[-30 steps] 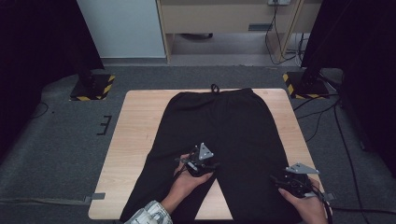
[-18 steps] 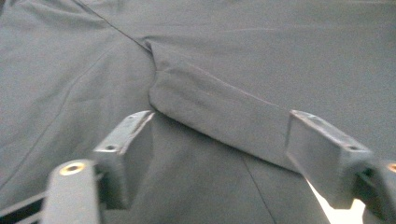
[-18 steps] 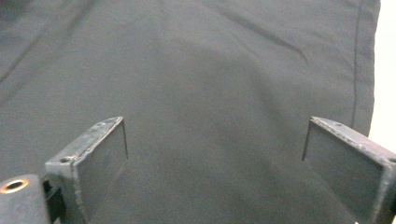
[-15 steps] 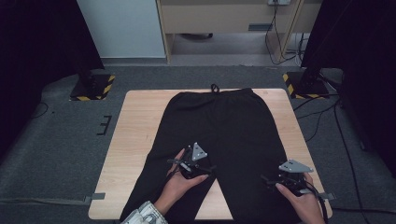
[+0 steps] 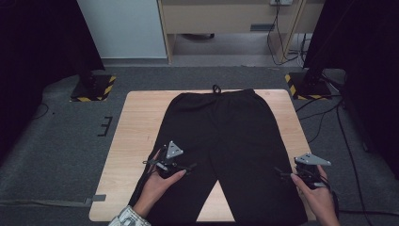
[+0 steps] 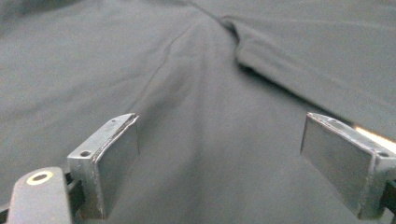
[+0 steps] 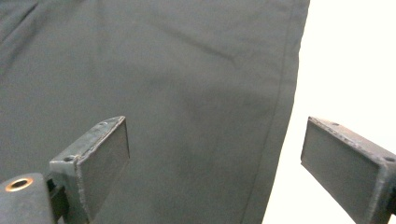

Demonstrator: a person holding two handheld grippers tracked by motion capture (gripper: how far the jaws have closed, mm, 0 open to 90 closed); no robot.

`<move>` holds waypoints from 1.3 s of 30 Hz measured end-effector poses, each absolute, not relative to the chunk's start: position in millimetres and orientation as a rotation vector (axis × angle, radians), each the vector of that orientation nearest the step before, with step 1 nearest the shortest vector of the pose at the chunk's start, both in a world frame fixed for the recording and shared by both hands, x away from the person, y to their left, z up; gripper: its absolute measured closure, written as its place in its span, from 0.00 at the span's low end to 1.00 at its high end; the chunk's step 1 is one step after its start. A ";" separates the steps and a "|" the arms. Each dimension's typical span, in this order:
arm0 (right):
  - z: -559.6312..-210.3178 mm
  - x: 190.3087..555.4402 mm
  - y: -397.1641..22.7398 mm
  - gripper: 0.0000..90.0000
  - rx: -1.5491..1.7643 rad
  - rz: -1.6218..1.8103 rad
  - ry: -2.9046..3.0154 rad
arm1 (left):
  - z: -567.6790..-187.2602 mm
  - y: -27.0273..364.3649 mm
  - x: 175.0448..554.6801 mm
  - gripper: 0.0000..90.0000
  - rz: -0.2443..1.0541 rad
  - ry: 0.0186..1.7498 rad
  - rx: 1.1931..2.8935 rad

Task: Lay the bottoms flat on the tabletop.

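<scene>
Both Grippers Off the Spread Trousers

Plainly, the black trousers (image 5: 221, 150) lie flat on the wooden table (image 5: 136, 136), waistband far, legs near; spreading looks done, any folding remains; the left gripper (image 5: 162, 162) and right gripper (image 5: 282, 173) have just been opening, jaws wide, nothing between them; no containers appear.

Left gripper (image 5: 170, 165) drawn leftward off the trousers' (image 5: 226, 141) crotch, jaws just opened wide; right gripper (image 5: 287, 173) jaws likewise, nothing between.
</scene>
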State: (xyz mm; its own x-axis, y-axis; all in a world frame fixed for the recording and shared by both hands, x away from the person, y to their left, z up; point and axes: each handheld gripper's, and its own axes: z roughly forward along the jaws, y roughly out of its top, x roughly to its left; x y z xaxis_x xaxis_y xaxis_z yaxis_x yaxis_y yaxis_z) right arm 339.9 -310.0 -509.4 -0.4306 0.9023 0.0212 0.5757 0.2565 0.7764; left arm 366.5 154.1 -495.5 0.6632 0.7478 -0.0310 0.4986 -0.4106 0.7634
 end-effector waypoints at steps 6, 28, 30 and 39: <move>-516.0 345.4 -308.9 0.09 1.327 1.008 2.187 | -497.8 170.1 361.6 0.10 0.416 0.977 2.118; -525.9 384.1 -344.1 0.09 1.454 0.975 2.107 | -503.0 292.2 369.9 0.10 0.576 1.213 2.090; -522.7 389.2 -347.8 0.10 1.458 0.973 2.090 | -502.4 302.3 374.6 0.09 0.585 1.233 2.086; -513.5 412.9 -353.4 0.11 1.522 0.941 2.028 | -510.2 325.3 403.2 0.09 0.611 1.352 2.082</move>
State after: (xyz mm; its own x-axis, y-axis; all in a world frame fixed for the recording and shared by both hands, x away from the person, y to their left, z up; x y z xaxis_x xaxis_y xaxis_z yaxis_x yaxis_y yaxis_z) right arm 412.9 -353.4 -513.5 -0.3024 0.9515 0.0559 0.6572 0.1656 0.7353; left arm 403.2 325.3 -510.2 0.3825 0.9217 0.0644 0.6578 -0.3206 0.6816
